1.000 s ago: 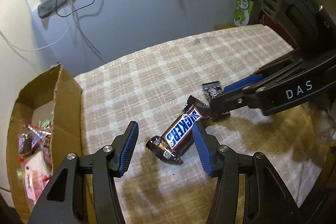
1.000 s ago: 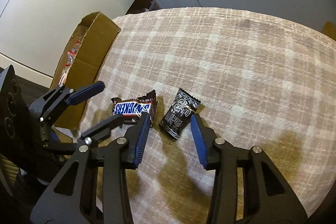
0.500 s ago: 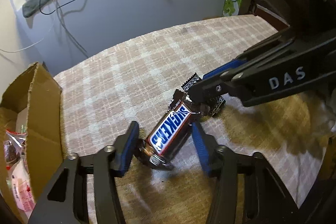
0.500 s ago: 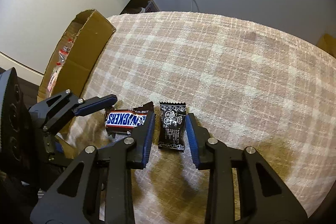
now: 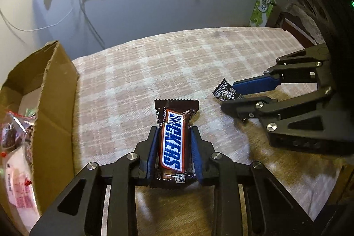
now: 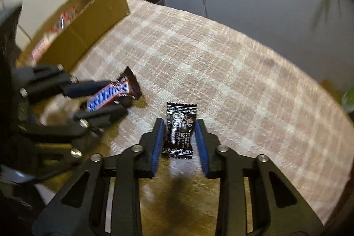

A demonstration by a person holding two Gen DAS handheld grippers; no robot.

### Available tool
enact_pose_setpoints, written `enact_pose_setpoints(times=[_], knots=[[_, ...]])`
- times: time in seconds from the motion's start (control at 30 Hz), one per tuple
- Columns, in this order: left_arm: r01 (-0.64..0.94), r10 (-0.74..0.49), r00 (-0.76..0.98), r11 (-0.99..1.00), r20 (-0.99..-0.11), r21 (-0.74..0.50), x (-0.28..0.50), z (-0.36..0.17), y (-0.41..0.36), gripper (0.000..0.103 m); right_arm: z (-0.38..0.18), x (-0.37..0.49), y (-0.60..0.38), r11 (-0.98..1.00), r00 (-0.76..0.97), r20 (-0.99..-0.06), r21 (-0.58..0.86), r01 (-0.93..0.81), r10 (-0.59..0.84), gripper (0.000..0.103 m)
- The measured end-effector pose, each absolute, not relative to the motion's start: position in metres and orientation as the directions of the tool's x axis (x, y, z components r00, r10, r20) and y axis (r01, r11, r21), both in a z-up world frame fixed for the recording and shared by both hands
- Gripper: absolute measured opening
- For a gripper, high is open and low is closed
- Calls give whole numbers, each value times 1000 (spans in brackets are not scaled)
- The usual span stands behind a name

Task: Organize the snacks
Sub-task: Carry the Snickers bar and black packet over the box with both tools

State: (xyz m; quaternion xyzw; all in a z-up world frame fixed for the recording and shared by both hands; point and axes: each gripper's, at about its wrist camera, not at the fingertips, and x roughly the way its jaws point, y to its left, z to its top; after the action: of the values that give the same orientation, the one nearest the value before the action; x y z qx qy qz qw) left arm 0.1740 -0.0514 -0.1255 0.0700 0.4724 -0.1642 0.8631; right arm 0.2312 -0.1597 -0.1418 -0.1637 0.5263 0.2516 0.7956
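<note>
Blue pads on your left gripper point(image 5: 174, 152) are pressed against both long sides of the Snickers bar point(image 5: 173, 143), so it's clamped on that bar, label up, with the crimped end sticking out past the fingertips. The bar sits just right of the cardboard box point(image 5: 55, 103), over the plaid tablecloth point(image 5: 154, 63); whether it's lifted off the cloth or resting on it, I can't tell.

Over on your right gripper point(image 6: 180, 143), the small black snack packet point(image 6: 180, 129) lies lengthwise between the fingers, its far end poking out beyond the tips. The left pad looks right against the packet's edge and the right pad is just beside it, but I can't tell whether the squeeze is on or there's a sliver of gap. From the left wrist view, that packet point(image 5: 225, 93) shows only its corner, tucked between the right gripper's point(image 5: 229, 95) fingers, well to the right of the box.

Inside the box you've got other wrapped snacks point(image 5: 15, 136) piled against the near wall. From the right wrist view the box point(image 6: 84, 23) sits at the far left edge of the cloth, blurred, with your left gripper point(image 6: 130, 93) and the Snickers bar point(image 6: 110, 93) between it and the packet.
</note>
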Motion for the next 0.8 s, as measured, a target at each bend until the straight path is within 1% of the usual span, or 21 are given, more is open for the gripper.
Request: enact_pose_setpoints(times=[0.1,0.37,0.67,0.8], knots=[[339,-219,503,940,-836,-42,172,-125,-51,27,-141,230,-158,815,334,-917,-17,-580,218,26],[294,-238,540,952,-807,-85,158,-111,-34,27,-131,226,-174,835,331,-903,51,-548,273,25],[269,-233,612,960,-756,-79,132,-79,-18,27,-96,204,-177,822,354,-867,104,-559,350,25],[253,-226,647,965,-728,-75,121,-64,-5,27,-82,194,-166,810,368,-852,105,-577,372,25]])
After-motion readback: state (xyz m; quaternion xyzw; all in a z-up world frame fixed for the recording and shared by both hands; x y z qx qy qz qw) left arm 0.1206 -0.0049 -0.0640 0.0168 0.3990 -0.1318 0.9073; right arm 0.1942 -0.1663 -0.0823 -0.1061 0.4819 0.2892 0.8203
